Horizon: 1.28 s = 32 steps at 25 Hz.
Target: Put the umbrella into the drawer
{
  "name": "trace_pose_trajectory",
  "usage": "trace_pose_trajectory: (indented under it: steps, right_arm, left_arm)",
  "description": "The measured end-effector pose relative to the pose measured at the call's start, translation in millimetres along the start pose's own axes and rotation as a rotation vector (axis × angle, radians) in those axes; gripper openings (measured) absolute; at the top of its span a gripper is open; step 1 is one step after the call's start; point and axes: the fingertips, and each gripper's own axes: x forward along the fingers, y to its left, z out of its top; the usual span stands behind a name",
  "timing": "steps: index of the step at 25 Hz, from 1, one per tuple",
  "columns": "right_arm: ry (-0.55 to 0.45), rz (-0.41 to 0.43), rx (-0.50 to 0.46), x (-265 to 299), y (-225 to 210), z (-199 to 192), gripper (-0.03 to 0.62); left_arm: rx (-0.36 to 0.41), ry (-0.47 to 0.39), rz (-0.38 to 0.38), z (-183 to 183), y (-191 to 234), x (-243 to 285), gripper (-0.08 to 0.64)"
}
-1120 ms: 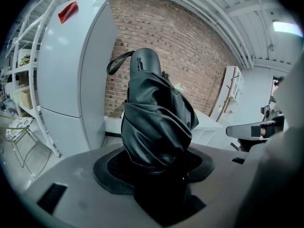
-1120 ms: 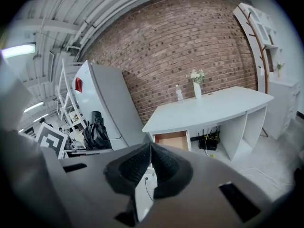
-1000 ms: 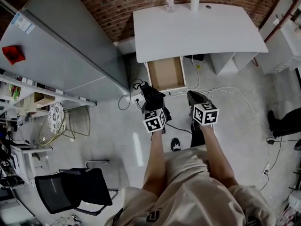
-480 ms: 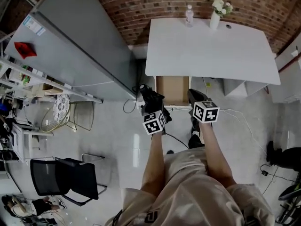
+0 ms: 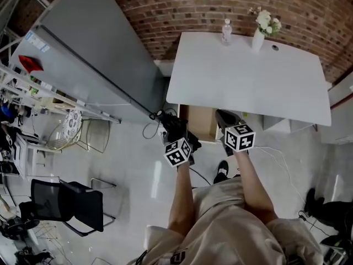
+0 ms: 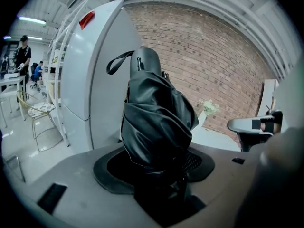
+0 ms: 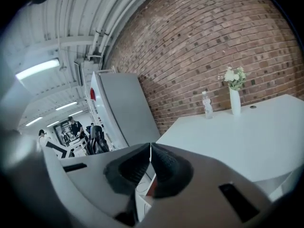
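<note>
A black folded umbrella (image 6: pixel 156 127) with a wrist strap stands upright between the jaws of my left gripper (image 6: pixel 159 167), which is shut on it. In the head view the left gripper (image 5: pixel 175 132) holds the umbrella (image 5: pixel 173 125) just left of the open drawer (image 5: pixel 202 122), whose brown inside shows under the front edge of the white desk (image 5: pixel 248 76). My right gripper (image 5: pixel 223 119) hovers at the drawer's right side. Its jaws meet with nothing between them (image 7: pixel 150 159). From the right gripper view the umbrella (image 7: pixel 97 144) appears off to the left.
A tall grey cabinet (image 5: pixel 94 54) stands left of the desk. A water bottle (image 5: pixel 226 31) and a vase of flowers (image 5: pixel 260 27) sit at the desk's back edge. Cables (image 5: pixel 150 127) lie on the floor by the drawer. Chairs (image 5: pixel 66 203) stand at the lower left.
The person has stepped closer to the desk. Both grippers now sit beside the drawer's front, the left still holding the umbrella; more of the drawer is covered by the desk top.
</note>
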Motion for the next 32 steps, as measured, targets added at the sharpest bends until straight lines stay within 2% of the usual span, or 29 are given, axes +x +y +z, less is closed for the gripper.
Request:
trace_pose_trajectory:
  steps: [2,5,9,12,14,17,23,29,32]
  right_arm:
    - [0.024,0.020,0.029,-2.4,-11.7,-9.6,0.069]
    - [0.043,0.036,0.166,-0.9,-32.5,-27.2,0.069]
    - [0.083,0.023,0.234,-4.1,-36.5,-55.7,0.069]
    - [0.090,0.025,0.293,-1.6,-38.1,-74.4,0.069]
    - [0.074,0.007,0.369,5.7,-50.1,-81.3,0.069]
    - [0.073,-0.012,0.437,9.7,-49.6,-99.9,0.069]
    - [0.087,-0.020,0.422,13.4,-56.2,-120.3,0.069]
    - [0.204,-0.049,0.260,25.6,-70.3,-160.6,0.069]
    - [0.250,-0.059,0.224,43.1,-79.6,-177.0,0.069]
  left_arm:
    - [-0.046,-0.022,0.013,-0.5,-9.2,2.4,0.244]
    - [-0.080,-0.019,0.018,-9.7,-17.1,4.0,0.244]
    - [-0.069,0.064,0.045,-37.5,-5.7,-9.0,0.244]
    - [-0.130,0.124,0.060,-60.6,5.9,-10.2,0.244]
    - [-0.166,0.166,0.045,-73.8,5.4,4.1,0.244]
    - [-0.177,0.249,0.028,-97.9,8.9,12.8,0.244]
    - [-0.319,0.297,0.011,-129.6,12.2,49.8,0.244]
    - [-0.342,0.354,0.015,-167.1,25.8,105.4,0.244]
    - [-0.355,0.378,0.014,-188.1,29.2,139.5,0.244]
